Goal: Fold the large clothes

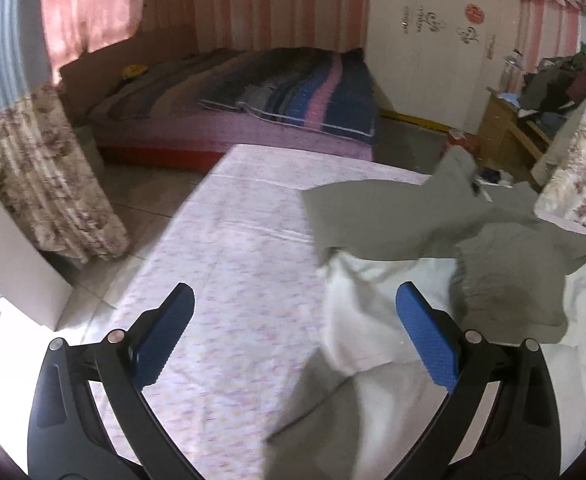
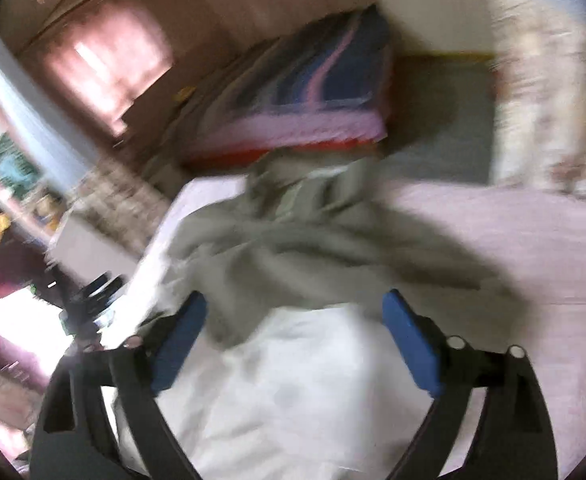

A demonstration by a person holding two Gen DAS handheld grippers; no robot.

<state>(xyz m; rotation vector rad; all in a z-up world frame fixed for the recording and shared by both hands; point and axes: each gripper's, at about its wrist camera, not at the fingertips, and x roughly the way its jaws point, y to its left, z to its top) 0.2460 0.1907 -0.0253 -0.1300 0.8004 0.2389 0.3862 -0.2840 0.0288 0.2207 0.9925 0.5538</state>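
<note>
A large grey garment (image 1: 433,216) with a white lining (image 1: 369,296) lies rumpled on the right part of a table under a pale pink flowered cloth (image 1: 229,280). My left gripper (image 1: 297,312) hangs above the table, jaws wide open, its right pad over the white lining and nothing between the pads. The right wrist view is blurred: the same grey garment (image 2: 313,240) and its white lining (image 2: 293,380) spread below my right gripper (image 2: 293,316), whose jaws stand wide open over the fabric without pinching it.
A bed with a striped blanket (image 1: 293,92) stands beyond the table. A floral curtain (image 1: 41,176) hangs at the left, white wardrobe doors (image 1: 433,48) stand at the back right. A wooden desk piled with clothes (image 1: 533,92) is at the far right. Tiled floor lies between.
</note>
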